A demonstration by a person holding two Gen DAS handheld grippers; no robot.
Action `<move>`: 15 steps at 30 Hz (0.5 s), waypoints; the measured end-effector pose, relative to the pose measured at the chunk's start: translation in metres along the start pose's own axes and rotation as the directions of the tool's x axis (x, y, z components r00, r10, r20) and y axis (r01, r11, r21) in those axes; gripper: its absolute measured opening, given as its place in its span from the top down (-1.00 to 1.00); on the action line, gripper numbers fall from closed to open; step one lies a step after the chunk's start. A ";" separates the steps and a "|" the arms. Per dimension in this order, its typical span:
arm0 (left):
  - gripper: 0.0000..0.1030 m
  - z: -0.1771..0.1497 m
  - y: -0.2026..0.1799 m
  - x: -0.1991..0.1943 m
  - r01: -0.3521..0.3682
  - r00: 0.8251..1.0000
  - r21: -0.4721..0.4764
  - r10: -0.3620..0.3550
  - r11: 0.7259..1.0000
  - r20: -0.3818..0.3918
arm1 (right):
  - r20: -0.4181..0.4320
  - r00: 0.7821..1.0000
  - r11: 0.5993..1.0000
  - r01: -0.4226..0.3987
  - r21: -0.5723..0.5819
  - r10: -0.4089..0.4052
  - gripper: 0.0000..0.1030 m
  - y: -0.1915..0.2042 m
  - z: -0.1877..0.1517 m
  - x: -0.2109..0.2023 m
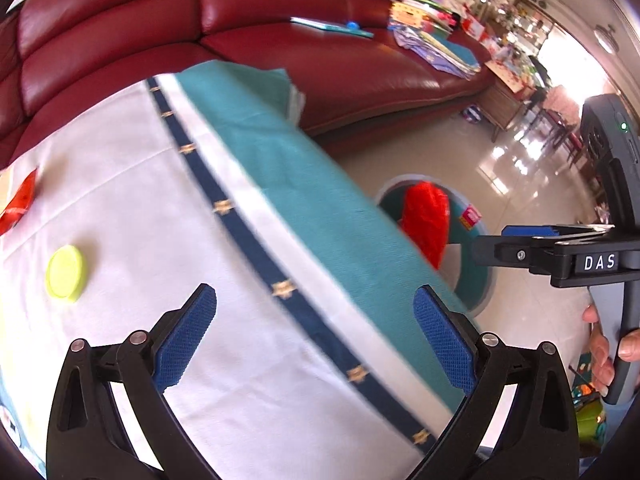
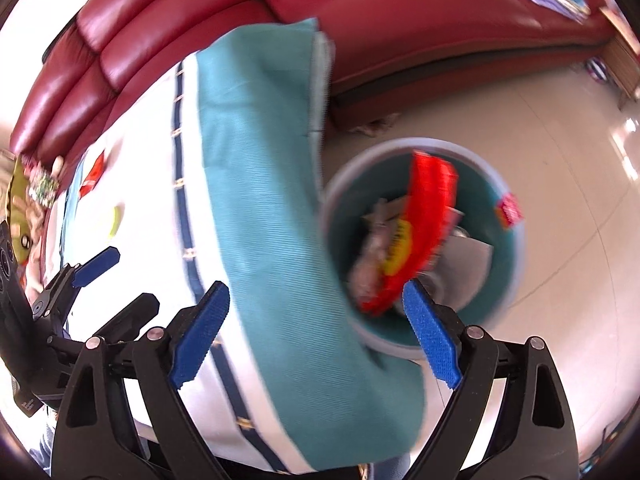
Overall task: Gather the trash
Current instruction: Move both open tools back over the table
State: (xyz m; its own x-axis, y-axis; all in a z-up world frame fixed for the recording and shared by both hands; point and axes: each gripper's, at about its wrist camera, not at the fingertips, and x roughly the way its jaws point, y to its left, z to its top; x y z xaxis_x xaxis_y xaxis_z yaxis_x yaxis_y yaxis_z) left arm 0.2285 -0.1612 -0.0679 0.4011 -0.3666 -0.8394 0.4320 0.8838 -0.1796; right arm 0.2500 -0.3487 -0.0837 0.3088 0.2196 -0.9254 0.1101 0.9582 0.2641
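A teal trash bin point(image 2: 508, 256) stands on the floor beside the cloth-covered table point(image 2: 264, 184). A red snack wrapper point(image 2: 424, 224) is blurred in the air over the bin's mouth, just beyond my open right gripper point(image 2: 316, 328); it also shows in the left wrist view point(image 1: 426, 220). My left gripper point(image 1: 316, 336) is open and empty above the tablecloth point(image 1: 152, 208). A yellow-green lid point(image 1: 66, 274) lies on the cloth to its left. Another red wrapper point(image 1: 20, 202) lies at the far left edge. The right gripper point(image 1: 516, 250) shows side-on above the bin.
A dark red leather sofa point(image 1: 280, 20) curves behind the table, with books and papers point(image 1: 432, 28) piled on it. Glossy tiled floor point(image 2: 560, 128) surrounds the bin. The bin holds crumpled paper and other trash point(image 2: 376, 248).
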 end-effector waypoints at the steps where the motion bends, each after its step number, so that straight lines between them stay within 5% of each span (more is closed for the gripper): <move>1: -0.92 -0.004 0.011 -0.004 -0.011 1.000 -0.013 0.011 1.000 0.001 | -0.007 1.000 1.000 -0.002 -0.023 0.001 -0.64 0.014 0.003 0.005; 15: -0.92 -0.060 0.186 -0.055 -0.179 0.983 -0.233 0.185 0.956 0.003 | -0.100 0.995 0.958 -0.057 -0.281 0.030 -0.64 0.212 0.026 0.079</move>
State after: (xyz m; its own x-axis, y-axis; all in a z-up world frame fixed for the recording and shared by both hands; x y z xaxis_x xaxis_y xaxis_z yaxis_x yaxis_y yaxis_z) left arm 0.2384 0.0403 -0.0861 0.4764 -0.1980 -0.8567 0.1531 0.9781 -0.1409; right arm 0.3219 -0.1334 -0.0935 0.2156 0.2653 -0.9398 -0.1776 0.9570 0.2294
